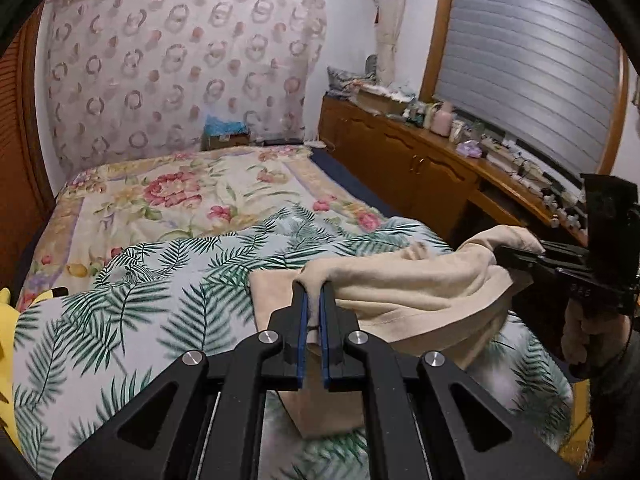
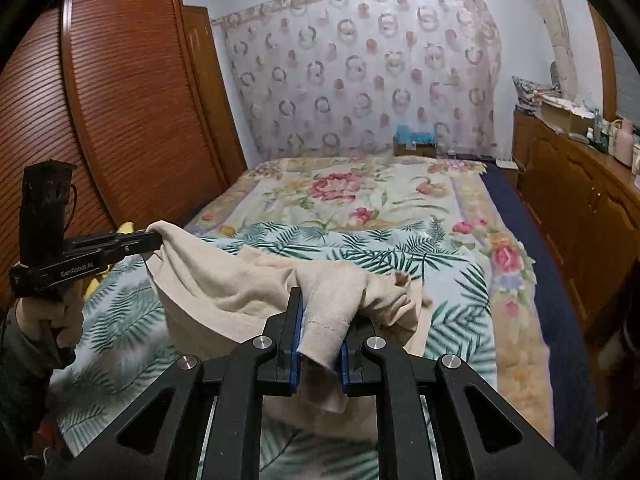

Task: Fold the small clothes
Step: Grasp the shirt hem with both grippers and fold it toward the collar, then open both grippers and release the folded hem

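One beige garment (image 1: pixel 404 292), two clamped grippers.

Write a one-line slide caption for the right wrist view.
Both grippers, right and left, pinch a beige garment lifted above the palm-leaf quilt.

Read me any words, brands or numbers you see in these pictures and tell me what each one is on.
"GenRobot.AI": white letters on the side of the left gripper, seen from the right wrist camera.
Small white marks on the side of the right gripper, in the left wrist view: too blurred to read.
Bottles and boxes on the wooden counter: any labels too small to read.
Beige garment: no print visible.
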{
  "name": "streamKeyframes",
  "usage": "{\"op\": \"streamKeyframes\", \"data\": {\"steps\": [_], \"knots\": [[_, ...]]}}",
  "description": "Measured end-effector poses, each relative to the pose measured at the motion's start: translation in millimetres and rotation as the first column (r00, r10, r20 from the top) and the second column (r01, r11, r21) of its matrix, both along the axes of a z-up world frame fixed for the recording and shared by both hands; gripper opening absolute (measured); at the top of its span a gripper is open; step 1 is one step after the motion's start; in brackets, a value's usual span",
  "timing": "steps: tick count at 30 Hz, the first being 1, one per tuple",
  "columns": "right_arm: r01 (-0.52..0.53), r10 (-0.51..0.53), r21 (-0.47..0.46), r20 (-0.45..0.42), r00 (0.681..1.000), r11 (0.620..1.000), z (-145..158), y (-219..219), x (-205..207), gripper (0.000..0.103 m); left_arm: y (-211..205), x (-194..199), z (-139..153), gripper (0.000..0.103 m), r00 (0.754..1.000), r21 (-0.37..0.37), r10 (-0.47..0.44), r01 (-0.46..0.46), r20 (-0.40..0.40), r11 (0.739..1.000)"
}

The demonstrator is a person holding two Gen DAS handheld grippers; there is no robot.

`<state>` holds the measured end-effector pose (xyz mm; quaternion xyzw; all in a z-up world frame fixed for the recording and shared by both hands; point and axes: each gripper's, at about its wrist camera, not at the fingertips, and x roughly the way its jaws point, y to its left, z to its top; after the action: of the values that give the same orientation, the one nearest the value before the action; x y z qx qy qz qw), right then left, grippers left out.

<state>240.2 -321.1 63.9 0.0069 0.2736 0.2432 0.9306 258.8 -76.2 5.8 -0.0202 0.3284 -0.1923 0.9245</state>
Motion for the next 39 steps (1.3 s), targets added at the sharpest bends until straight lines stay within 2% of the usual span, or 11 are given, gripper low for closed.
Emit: {"op": "streamKeyframes", "data": {"steps": [5, 10, 12, 13, 15, 21, 31, 32, 34, 36, 39], "knots": [[0.013, -0.014, -0.026, -0.052, 0.999, 1.000, -4, 10, 32, 0.015, 2, 34, -22, 0.006, 0.998, 0.015, 0.011, -0.010, -0.061, 1.000], [0.044, -0.050, -0.080, -0.071, 0.996, 0.996, 2, 14, 45, 0.033, 3, 45, -39, 0.006, 0.994, 0.030, 0.017, -0.014, -0.104, 0.999], [0.057, -0.061, -0.089, -0.047, 0.997, 0.994, 11, 12, 42, 0.049, 7, 45, -40, 0.007, 0.994, 0.022, 0.017, -0.014, -0.106, 1.000], [0.062, -0.065, -0.090, -0.037, 0.997, 0.994, 16, 10, 38, 0.052, 10, 43, -40, 0.009, 0.994, 0.022, 0.016, -0.014, -0.104, 1.000], [0.076, -0.079, -0.091, -0.023, 0.997, 0.993, 23, 4, 30, 0.057, 11, 42, -38, 0.031, 0.995, 0.040, 0.018, -0.014, -0.098, 0.999], [0.039, -0.044, -0.138, -0.033, 0.998, 0.990, 13, -4, 17, 0.057, 17, 34, -44, 0.065, 0.991, 0.063, -0.037, 0.045, -0.128, 0.997], [-0.058, 0.041, -0.158, -0.108, 0.993, 0.986, 8, 39, 62, 0.057, 0, 40, -61, 0.067, 0.981, 0.103, -0.085, 0.105, -0.177, 0.989], [-0.071, 0.053, -0.164, -0.111, 0.992, 0.984, 9, 42, 67, 0.057, -2, 43, -62, 0.067, 0.980, 0.105, -0.087, 0.106, -0.177, 0.989], [-0.100, 0.082, -0.170, -0.114, 0.990, 0.980, 12, 49, 76, 0.038, -5, 50, -63, 0.067, 0.980, 0.105, -0.091, 0.111, -0.179, 0.988], [-0.136, 0.121, -0.143, -0.108, 0.987, 0.980, 16, 49, 81, 0.009, -5, 58, -64, 0.067, 0.980, 0.100, -0.092, 0.111, -0.178, 0.989], [-0.131, 0.124, -0.076, -0.081, 0.989, 0.988, 25, 38, 84, 0.008, -3, 71, -62, 0.067, 0.983, 0.090, -0.066, 0.082, -0.172, 0.993]]}}
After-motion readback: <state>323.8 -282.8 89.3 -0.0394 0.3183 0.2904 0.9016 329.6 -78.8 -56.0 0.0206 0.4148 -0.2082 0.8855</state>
